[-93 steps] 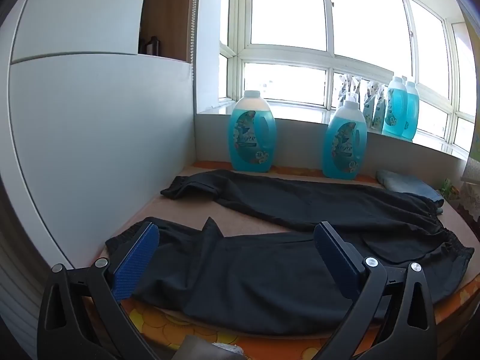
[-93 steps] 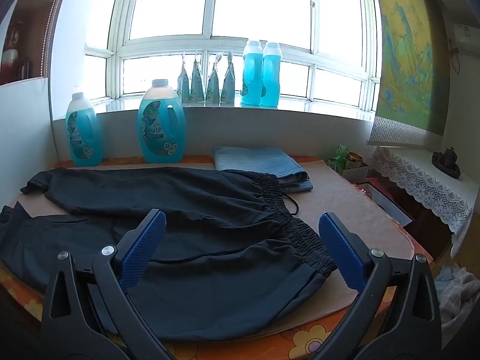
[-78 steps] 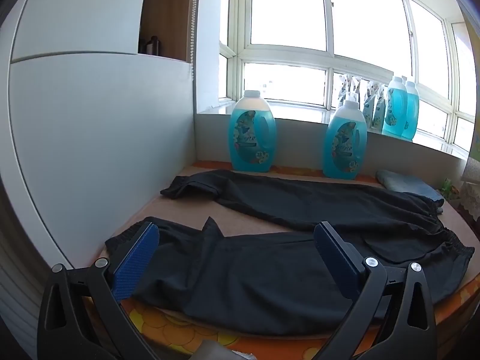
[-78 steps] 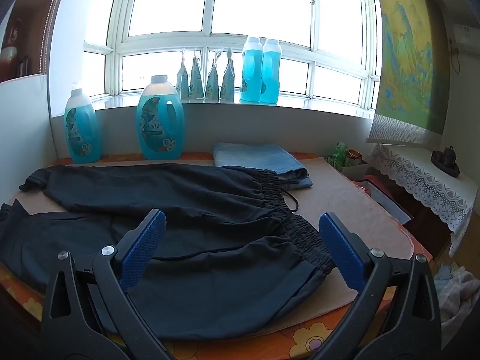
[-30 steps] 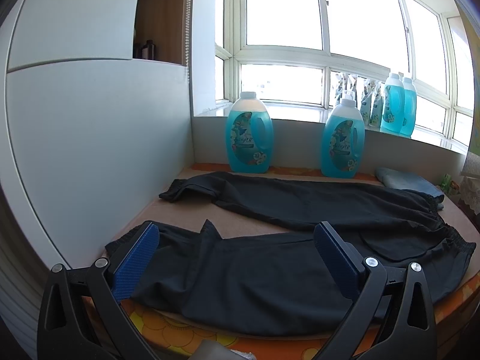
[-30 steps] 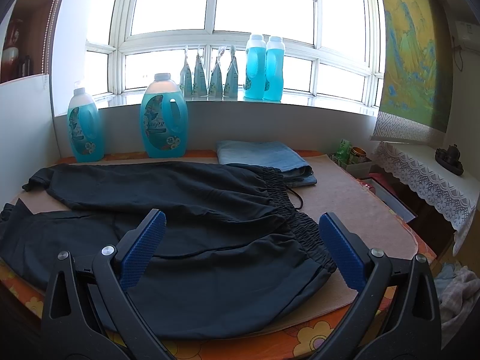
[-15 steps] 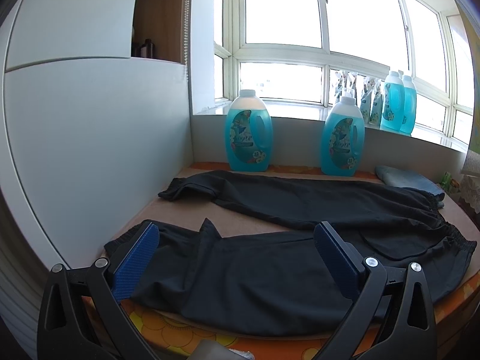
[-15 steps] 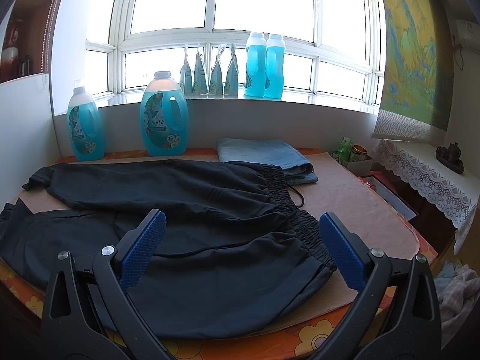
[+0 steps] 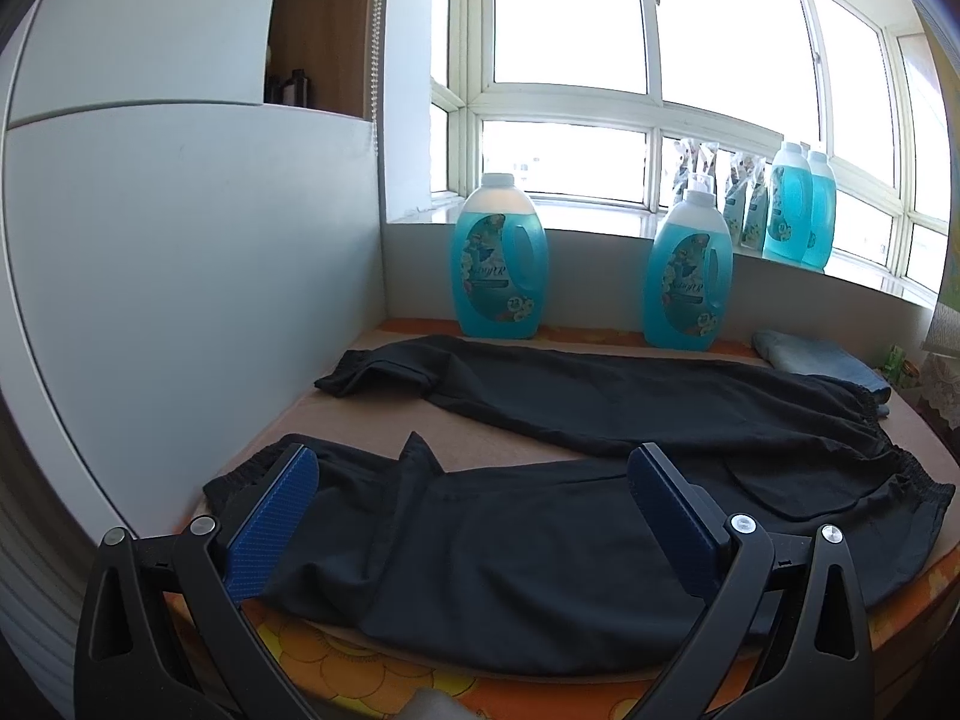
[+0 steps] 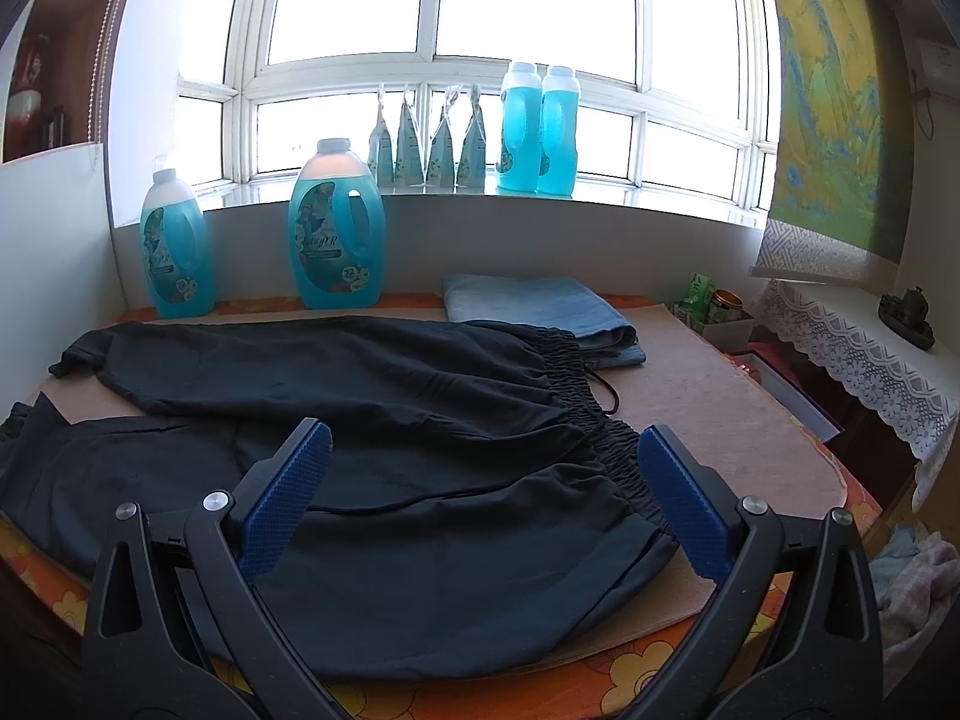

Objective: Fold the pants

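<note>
Pants [image 9: 600,516] spread flat, legs apart, ready for lengthwise fold | left gripper [image 9: 474,480] spread wide, empty, above cuff end | right gripper [image 10: 480,450] likewise, above waistband [image 10: 606,438]

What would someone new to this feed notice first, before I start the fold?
The black pants lie spread across the brown mat, legs toward the white cabinet wall, elastic waistband on the right. Behind them, two blue detergent jugs stand against the low wall under the bright window, and a folded light-blue cloth lies beside the waistband. Both the left gripper and right gripper are open above the near edge.
</note>
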Available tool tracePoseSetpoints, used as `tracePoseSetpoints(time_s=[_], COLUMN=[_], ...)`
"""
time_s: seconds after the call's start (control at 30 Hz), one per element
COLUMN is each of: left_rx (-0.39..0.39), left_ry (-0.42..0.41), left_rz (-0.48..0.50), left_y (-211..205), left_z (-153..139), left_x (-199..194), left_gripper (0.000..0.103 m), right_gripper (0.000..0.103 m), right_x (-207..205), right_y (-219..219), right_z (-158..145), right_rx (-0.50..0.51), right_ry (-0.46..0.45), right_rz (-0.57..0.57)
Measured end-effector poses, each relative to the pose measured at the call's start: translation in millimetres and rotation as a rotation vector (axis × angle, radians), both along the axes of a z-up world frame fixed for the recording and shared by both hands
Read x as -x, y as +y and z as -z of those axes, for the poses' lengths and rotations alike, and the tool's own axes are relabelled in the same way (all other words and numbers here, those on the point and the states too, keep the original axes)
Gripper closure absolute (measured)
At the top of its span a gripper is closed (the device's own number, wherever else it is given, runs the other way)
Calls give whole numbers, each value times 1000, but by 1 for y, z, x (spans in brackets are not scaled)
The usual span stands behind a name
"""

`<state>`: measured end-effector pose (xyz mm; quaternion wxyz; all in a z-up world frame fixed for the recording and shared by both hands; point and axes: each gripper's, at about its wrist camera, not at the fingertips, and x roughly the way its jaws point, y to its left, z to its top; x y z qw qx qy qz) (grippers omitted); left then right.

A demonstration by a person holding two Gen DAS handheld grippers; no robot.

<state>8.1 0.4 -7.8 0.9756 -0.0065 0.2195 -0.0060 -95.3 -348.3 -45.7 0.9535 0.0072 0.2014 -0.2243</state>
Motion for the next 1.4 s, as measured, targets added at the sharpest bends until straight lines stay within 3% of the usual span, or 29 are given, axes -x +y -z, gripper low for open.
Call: tracePoseSetpoints(time_s=[0.37,0.57,0.77,1.1,1.23,1.4], left_rx=[39,65,18,-47,-31,-49], left_ry=[24,17,48,92,124,138], left_rz=[-32,-17,-32,-115,-126,-111], left_y=[30,53,75,123,137,138], left_z=[15,16,19,27,31,31], left_x=[-14,-27,-43,-64,-76,-95], left_gripper=[1,12,21,43,53,54], right_gripper=[0,0,0,0,0,0], right_x=[-31,-66,-105,-186,-223,-275], right_y=[8,9,9,19,24,31], right_z=[-11,-21,-27,-23,-24,-29], right_rx=[6,27,12,12,-6,54], right_ry=[22,24,31,159,193,231], right_rz=[-126,-213,-307,-427,-489,-543])
